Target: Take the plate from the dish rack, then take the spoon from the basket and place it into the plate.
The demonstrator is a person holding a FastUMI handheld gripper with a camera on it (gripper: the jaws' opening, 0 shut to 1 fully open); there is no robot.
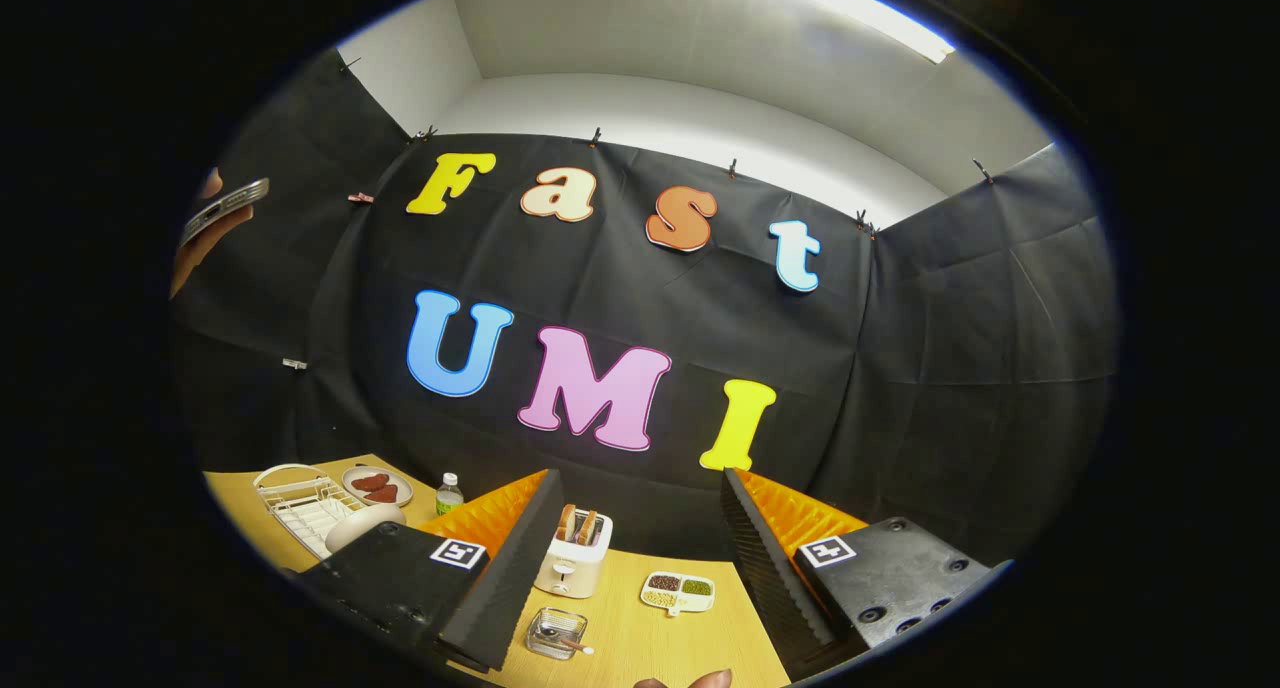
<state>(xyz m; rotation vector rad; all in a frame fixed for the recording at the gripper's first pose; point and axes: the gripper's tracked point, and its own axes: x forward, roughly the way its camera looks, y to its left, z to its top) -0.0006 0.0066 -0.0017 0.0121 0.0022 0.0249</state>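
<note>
My gripper point(640, 483) is open and held well above the wooden table point(625, 618), with nothing between its fingers. A small clear basket point(556, 632) stands on the table between the fingers, close to the left one, with the spoon point(572, 645) lying in it. Off to the left, beyond the left finger, is a white wire dish rack point(298, 503). A pale plate point(362, 524) rests at the rack's near end, partly hidden by the gripper body.
A cream toaster point(574, 560) holding bread slices stands just behind the basket. A divided dish of beans point(678, 592) lies to its right. Behind the rack are a plate of reddish food point(377, 485) and a small bottle point(449, 493). A hand holds a phone point(224, 208) at the far left.
</note>
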